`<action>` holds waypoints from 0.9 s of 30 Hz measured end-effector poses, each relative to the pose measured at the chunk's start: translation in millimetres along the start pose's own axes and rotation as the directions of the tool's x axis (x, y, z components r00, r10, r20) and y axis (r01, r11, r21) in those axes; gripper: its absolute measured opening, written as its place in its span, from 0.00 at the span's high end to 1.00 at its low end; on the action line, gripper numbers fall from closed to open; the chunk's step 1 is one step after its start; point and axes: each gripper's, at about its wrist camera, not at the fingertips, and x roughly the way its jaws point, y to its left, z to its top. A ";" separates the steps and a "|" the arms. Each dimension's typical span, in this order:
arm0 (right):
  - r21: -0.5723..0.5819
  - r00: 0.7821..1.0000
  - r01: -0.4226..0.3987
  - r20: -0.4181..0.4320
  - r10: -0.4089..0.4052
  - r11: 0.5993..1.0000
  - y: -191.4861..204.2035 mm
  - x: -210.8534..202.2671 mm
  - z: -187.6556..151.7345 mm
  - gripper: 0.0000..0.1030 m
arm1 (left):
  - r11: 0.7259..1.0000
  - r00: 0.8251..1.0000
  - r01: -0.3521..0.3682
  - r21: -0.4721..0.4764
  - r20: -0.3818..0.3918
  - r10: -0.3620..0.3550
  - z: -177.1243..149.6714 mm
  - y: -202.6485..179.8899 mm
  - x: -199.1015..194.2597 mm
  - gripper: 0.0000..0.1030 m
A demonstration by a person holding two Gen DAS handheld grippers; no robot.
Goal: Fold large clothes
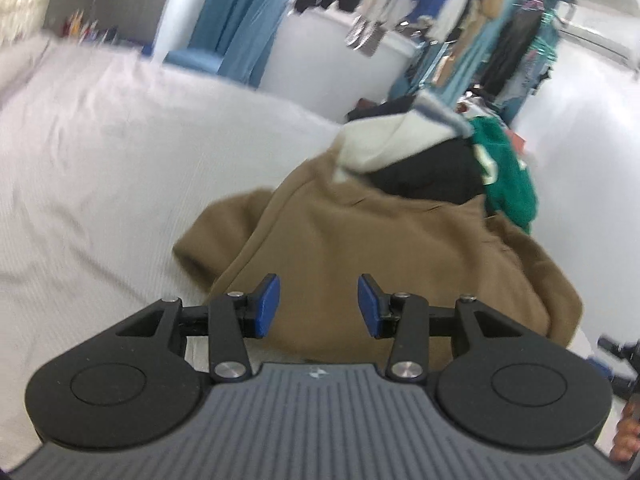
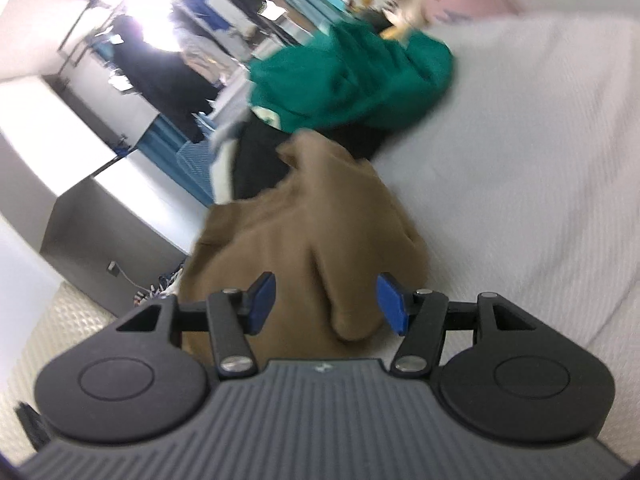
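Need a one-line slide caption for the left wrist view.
Left claw open above a crumpled brown garment on the white bed, green garment behind.

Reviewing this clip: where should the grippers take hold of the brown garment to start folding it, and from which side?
Judging by its pose, grip the brown garment at its near edge, coming from the near side. It lies bunched on the white cover, its far end against the piled clothes. Left gripper and right gripper are both open, empty.
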 end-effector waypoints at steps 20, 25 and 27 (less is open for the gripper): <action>-0.481 0.988 -0.026 0.118 0.094 0.877 178.9 -101.9 -14.8 0.42 | 0.959 0.991 0.020 0.283 0.124 -0.057 -8.7 -140.2 -158.2 0.52; -0.520 0.991 -0.034 0.091 0.095 0.854 191.6 -114.0 -41.1 0.42 | 0.953 0.989 0.023 0.302 0.134 -0.066 -28.5 -145.4 -173.9 0.52; -0.540 0.993 -0.030 0.082 0.088 0.841 194.7 -116.7 -51.9 0.42 | 0.954 0.987 0.011 0.298 0.151 -0.058 -37.0 -146.8 -180.2 0.52</action>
